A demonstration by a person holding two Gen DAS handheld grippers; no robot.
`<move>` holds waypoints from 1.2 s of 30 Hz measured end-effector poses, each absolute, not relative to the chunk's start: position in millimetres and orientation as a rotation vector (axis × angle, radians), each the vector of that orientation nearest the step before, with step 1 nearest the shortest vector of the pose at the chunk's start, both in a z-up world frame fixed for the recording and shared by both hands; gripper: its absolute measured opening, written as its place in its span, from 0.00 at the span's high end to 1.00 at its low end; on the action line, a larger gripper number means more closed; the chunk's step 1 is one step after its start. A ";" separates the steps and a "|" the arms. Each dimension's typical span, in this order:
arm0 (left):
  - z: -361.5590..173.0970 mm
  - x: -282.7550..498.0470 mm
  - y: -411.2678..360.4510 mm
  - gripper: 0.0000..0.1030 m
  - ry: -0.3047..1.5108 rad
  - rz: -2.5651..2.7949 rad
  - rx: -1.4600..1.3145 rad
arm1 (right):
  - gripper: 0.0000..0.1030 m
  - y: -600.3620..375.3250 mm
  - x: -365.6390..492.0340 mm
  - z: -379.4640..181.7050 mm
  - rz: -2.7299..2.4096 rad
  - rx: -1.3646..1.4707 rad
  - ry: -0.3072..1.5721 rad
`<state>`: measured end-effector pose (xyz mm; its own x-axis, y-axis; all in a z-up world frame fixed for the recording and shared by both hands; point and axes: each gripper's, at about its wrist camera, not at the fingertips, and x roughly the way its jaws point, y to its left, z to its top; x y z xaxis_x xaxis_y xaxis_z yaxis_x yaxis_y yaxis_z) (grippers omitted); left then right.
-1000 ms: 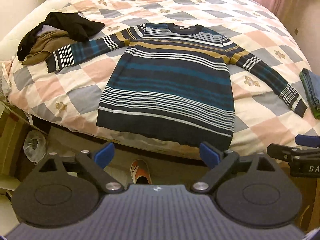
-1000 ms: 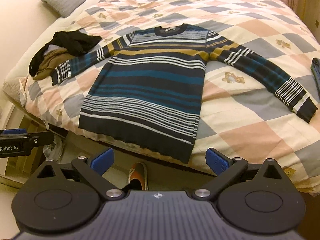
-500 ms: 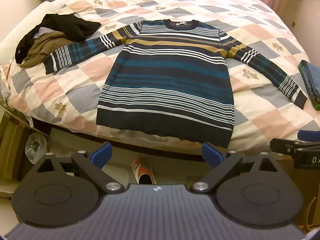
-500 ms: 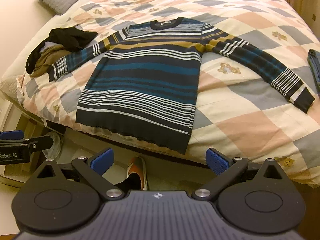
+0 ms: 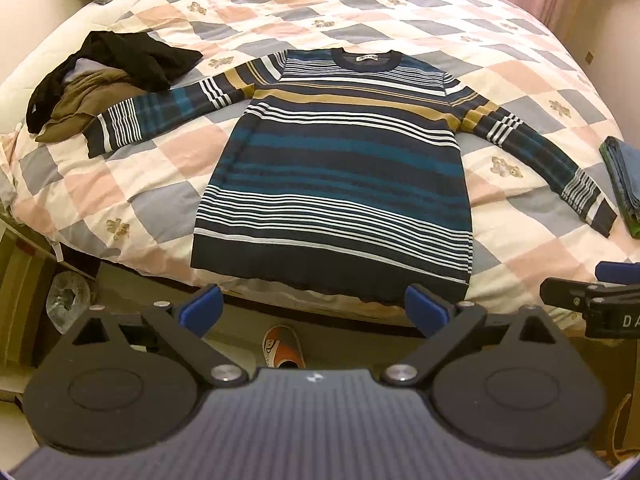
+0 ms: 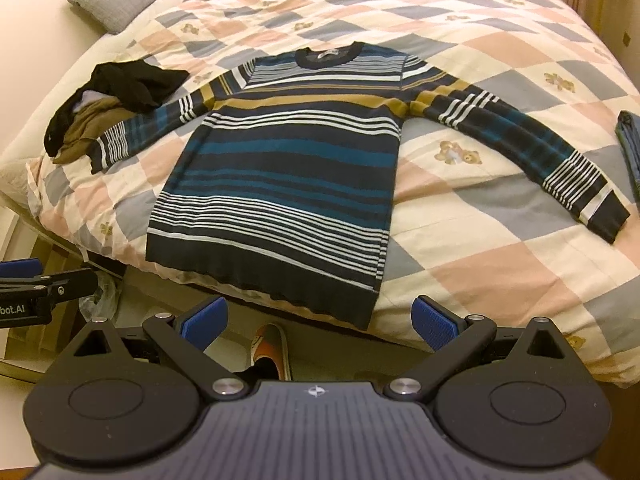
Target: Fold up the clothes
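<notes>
Checked bedding covers the bed (image 5: 360, 8) that fills most of both views, and your sweater (image 5: 332, 168) lies flat on it at frame centre, front up, collar toward the top, both sleeves spread out to the sides and the hem at the near edge of the mattress. Laid out smooth like that, it is in the shape a fold starts from. At upper left a loose heap of dark clothes (image 5: 108, 80) touches the left cuff; at the right edge sits a folded stack (image 5: 624, 184), well apart. You hold the left gripper (image 5: 314, 310) and right gripper (image 6: 318, 320) low at the bottom of frame, short of the hem, both with fingers spread wide and holding nothing.
</notes>
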<state>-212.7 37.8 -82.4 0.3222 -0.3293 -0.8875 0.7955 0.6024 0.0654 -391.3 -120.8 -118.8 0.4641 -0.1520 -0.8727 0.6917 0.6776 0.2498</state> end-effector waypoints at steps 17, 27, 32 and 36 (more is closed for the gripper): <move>-92.5 -202.4 26.7 0.06 1.018 -0.780 0.551 | 0.02 -129.9 -373.5 -123.8 -0.532 0.619 0.994; -108.0 -162.5 14.9 0.05 1.073 -0.787 0.509 | 0.02 -143.7 -346.0 -128.1 -0.537 0.602 1.023; -128.1 -103.3 19.1 0.03 1.152 -0.765 0.424 | 0.02 -152.8 -313.4 -140.4 -0.541 0.615 1.069; -143.9 -31.0 23.7 0.03 1.200 -0.719 0.341 | 0.02 -162.6 -272.4 -150.9 -0.552 0.630 1.102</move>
